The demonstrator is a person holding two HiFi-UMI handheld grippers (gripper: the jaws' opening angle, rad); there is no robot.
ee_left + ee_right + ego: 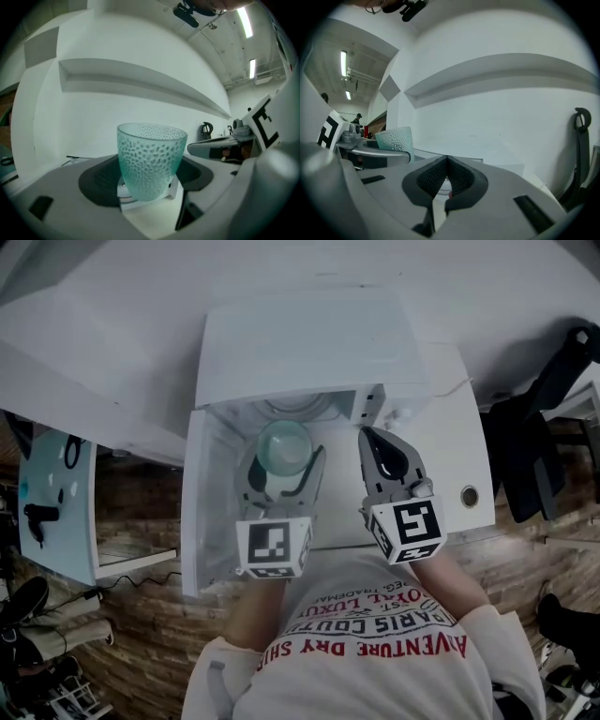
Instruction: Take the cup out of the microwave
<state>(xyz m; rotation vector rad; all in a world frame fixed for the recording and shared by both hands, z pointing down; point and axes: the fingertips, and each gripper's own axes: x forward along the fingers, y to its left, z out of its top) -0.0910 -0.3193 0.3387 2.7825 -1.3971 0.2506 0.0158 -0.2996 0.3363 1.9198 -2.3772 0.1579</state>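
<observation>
Left gripper (285,465) jaws wide, clamped on the cup (284,446), one pad each side. In the left gripper view the cup (151,154) sits dead centre between the left gripper (149,187) jaws: upright, teal dimpled glass, looks empty, white wall and a long shelf (140,82) behind it.

Head view: cup at frame centre, at the mouth of the microwave (300,343) cavity, door (211,493) swung open to frame left, turntable (295,409) visible just above the cup. Can't tell if the cup base is fully clear of the cavity.

Right gripper (370,439) jaws pinched together, nothing between them. It sits just right of the cup, level with the left gripper, not touching it. Right gripper view confirms: right gripper (446,164) pads meeting, cup (396,139) at mid-left of frame.
</observation>
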